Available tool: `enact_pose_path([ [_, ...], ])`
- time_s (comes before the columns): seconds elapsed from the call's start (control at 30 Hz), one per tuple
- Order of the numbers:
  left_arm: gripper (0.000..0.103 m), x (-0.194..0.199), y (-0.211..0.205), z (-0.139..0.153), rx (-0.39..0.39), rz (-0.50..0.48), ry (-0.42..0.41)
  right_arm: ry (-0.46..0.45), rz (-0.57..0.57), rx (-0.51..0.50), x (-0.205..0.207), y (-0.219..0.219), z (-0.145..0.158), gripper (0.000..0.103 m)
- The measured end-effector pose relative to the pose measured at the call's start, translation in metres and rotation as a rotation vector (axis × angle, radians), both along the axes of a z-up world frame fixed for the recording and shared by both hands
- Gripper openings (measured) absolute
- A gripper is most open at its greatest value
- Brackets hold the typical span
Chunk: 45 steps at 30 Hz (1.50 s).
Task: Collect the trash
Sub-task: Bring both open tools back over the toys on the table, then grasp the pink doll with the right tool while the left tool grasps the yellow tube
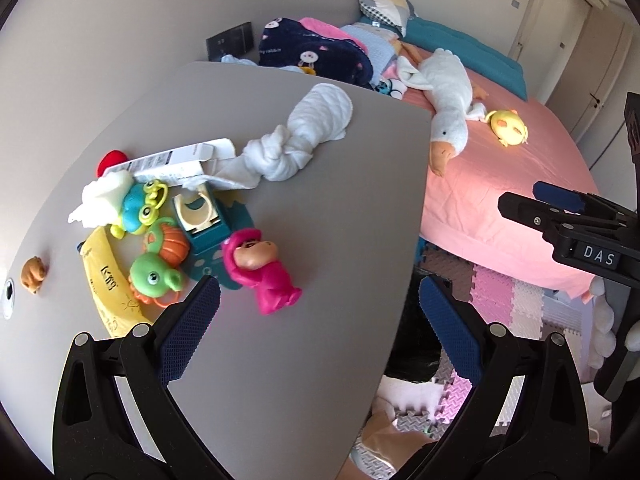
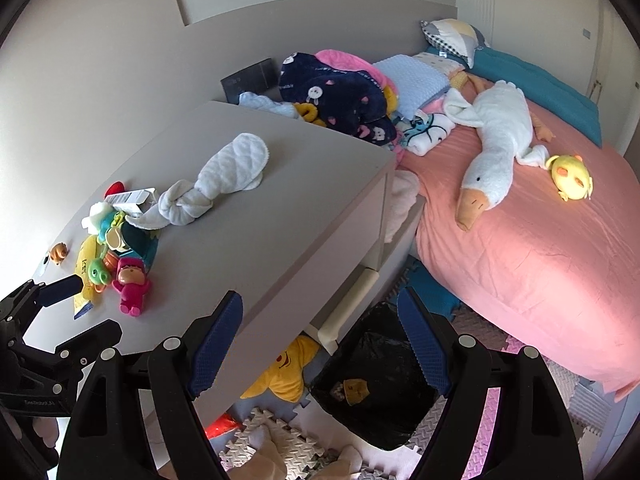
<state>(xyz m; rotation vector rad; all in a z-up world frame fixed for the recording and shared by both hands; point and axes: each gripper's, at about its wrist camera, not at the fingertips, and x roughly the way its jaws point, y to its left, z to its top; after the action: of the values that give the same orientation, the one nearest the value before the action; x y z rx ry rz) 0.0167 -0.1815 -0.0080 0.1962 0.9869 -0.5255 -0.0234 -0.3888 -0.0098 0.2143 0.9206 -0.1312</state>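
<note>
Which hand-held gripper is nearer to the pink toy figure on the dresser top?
Left. The left hand-held gripper hangs open just in front of the pink toy figure, over the dresser top. The right hand-held gripper sits further off, open above the black bin bag.

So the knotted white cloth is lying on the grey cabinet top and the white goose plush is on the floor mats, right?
Not quite. The knotted white cloth does lie on the grey cabinet top, but the white goose plush is on the pink bed, not on the floor mats. The right wrist view shows it plainly.
</note>
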Motion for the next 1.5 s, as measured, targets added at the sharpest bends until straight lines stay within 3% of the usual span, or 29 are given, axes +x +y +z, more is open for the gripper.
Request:
enact_pose_path([
  [0.53,0.096,0.016,0.092,0.001,0.007,0.171,-0.021,0.002,0.166,0.015,0.04,0.09,-0.001,0.08],
  [0.87,0.096,0.031,0.139,-0.008,0.002,0.274,0.003,0.042,0.283,0.016,0.063,0.148,-0.018,0.079],
  [1.2,0.096,0.053,0.16,-0.022,-0.007,0.335,0.033,0.104,0.309,-0.025,0.087,0.179,-0.041,0.065],
  [1.5,0.093,0.079,0.165,-0.04,-0.009,0.392,0.079,0.149,0.286,-0.029,0.097,0.182,-0.061,0.042],
])
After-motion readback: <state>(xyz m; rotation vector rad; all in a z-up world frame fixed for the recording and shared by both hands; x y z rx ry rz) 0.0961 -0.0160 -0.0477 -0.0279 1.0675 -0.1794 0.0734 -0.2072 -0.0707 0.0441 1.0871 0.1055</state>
